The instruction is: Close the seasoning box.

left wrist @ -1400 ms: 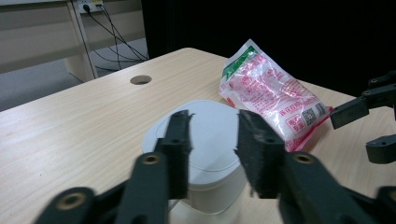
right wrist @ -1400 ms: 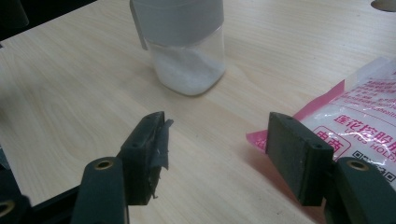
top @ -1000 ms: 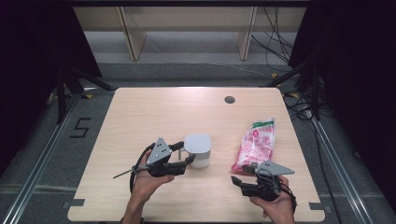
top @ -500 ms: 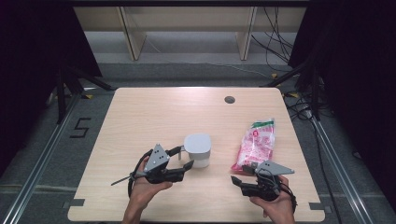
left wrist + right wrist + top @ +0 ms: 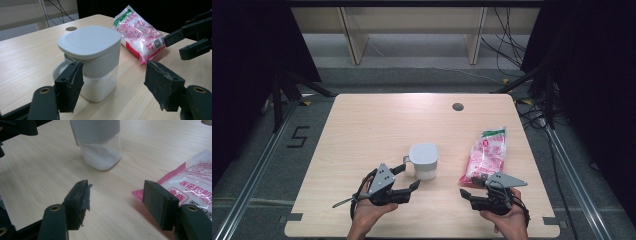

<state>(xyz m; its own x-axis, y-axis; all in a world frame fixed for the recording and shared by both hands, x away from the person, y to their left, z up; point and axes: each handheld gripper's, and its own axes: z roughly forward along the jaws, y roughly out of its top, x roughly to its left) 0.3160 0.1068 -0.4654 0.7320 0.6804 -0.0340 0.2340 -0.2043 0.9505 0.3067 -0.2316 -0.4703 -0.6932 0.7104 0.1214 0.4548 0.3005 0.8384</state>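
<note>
White container (image 5: 424, 160) stands mid-table just before the left gripper (image 5: 406, 177), whose empty jaws have just been opening wide, so it should advance squarely, then squeeze the handle (image 5: 58, 71) gently.

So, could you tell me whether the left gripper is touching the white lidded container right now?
Apart. In the left gripper view the left gripper has its jaws open, having just been opening, and bare table shows between both pads and the container.
</note>
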